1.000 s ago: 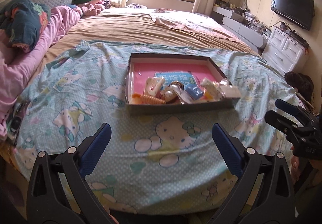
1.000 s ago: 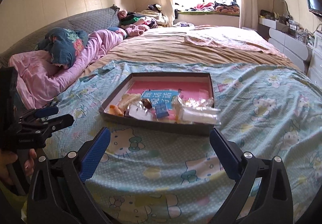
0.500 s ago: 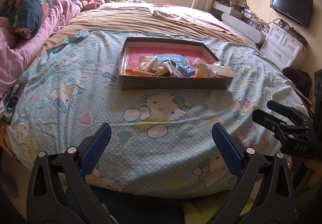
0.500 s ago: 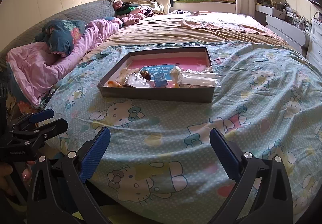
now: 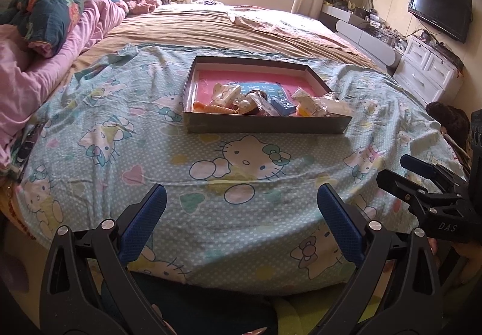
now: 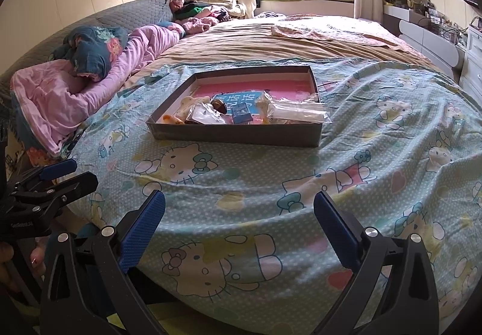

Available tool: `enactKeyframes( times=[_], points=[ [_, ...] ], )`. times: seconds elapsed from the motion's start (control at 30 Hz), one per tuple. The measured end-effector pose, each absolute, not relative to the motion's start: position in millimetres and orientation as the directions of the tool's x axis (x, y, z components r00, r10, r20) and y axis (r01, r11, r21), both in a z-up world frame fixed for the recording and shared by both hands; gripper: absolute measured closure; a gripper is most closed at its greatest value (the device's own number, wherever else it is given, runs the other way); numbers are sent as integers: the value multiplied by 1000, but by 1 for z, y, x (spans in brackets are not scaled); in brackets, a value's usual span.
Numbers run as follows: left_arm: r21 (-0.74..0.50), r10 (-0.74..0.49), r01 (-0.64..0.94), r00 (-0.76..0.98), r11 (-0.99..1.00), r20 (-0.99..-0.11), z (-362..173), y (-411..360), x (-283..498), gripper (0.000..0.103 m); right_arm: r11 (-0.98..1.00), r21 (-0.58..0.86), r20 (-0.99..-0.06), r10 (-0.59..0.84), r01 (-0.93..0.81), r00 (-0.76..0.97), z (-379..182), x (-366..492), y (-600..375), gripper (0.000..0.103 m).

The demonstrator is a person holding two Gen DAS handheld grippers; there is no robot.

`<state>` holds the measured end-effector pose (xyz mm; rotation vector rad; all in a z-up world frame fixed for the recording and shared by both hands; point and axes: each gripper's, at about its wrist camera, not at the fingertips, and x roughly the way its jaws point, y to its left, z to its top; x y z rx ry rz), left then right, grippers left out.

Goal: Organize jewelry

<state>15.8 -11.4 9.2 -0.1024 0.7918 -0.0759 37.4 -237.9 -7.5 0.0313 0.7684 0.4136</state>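
Observation:
A shallow grey box (image 5: 265, 124) with a pink bottom sits on the Hello Kitty bedsheet (image 5: 241, 160). It holds a pile of small packets, an orange comb-like clip (image 5: 215, 108) and a small blue box (image 5: 283, 104). The box also shows in the right wrist view (image 6: 238, 134). My left gripper (image 5: 241, 214) is open and empty, near the foot edge of the bed, well short of the box. My right gripper (image 6: 239, 216) is open and empty at the same edge, to the right of the left one. Each gripper shows in the other's view, the right one (image 5: 421, 175) and the left one (image 6: 60, 175).
Pink and dark blue quilts (image 5: 45, 43) lie piled on the bed's left side. A brown blanket (image 5: 229, 31) covers the far half. White drawers (image 5: 427, 70) and a wall TV (image 5: 439, 16) stand at the right. The bed edge drops off just under the grippers.
Both grippers have pulled back toward the foot of the bed. The box now looks farther away, and more of the sheet's front edge shows. Both stay open.

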Motion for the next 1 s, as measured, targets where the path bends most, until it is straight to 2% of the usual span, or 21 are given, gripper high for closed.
enactKeyframes(
  times=[1.0],
  points=[
    [-101, -84, 17, 704, 995, -705, 16, -11, 12, 9, 919, 168, -661, 374, -358, 651, -4, 34, -238, 5]
  ],
)
